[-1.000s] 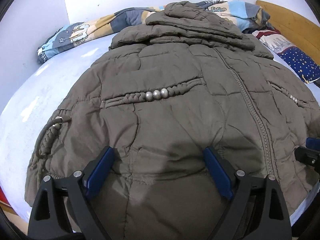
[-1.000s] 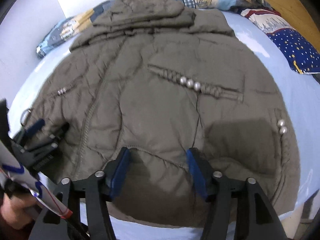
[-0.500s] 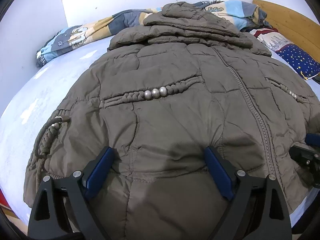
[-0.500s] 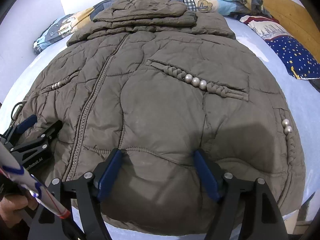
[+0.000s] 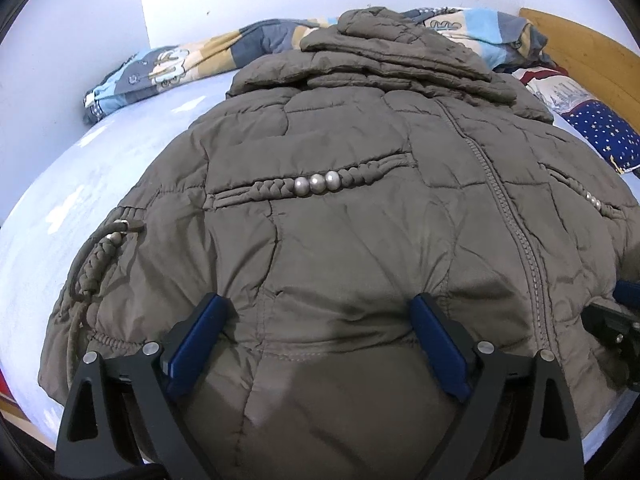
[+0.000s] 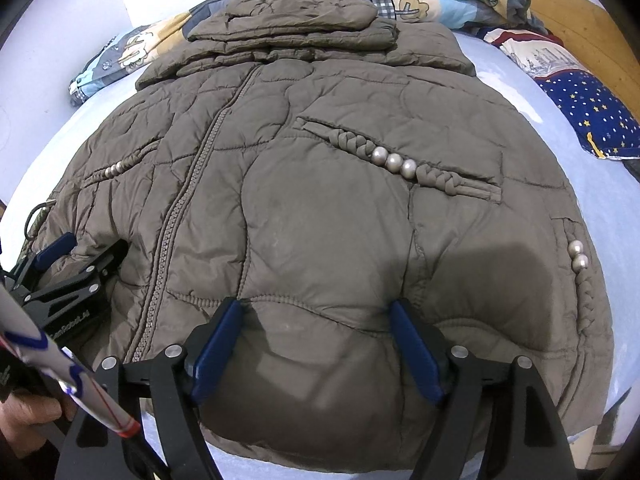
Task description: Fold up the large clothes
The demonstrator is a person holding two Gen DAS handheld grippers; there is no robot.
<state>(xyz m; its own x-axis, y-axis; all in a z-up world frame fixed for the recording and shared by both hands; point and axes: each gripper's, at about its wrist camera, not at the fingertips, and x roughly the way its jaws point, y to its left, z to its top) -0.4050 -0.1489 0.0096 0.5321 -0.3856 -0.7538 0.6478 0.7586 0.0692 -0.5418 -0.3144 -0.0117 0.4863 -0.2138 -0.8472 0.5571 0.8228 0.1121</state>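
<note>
An olive-brown quilted jacket (image 5: 360,240) lies front up on the bed, zipper closed, its hood folded flat at the far end. Braided pocket trims carry silver beads (image 5: 316,182). My left gripper (image 5: 318,300) stands open over the near hem on the left half, its blue pads spread wide on the fabric. My right gripper (image 6: 315,306) is open over the hem of the right half of the jacket (image 6: 320,208), with padded fabric bulging between its fingers. Each gripper shows in the other's view: the right gripper (image 5: 616,320) at the right edge, the left gripper (image 6: 94,246) at the left edge.
The light blue sheet (image 5: 80,184) shows around the jacket. A patterned quilt (image 5: 180,64) lies bunched along the white wall. A starry blue pillow (image 5: 600,128) and a wooden headboard (image 5: 580,48) are at the far right. A person's hand (image 6: 28,416) shows at the lower left.
The right gripper's jaws have spread wider over the hem, and its view has steadied on the jacket. The left gripper and the jacket have stayed in place.
</note>
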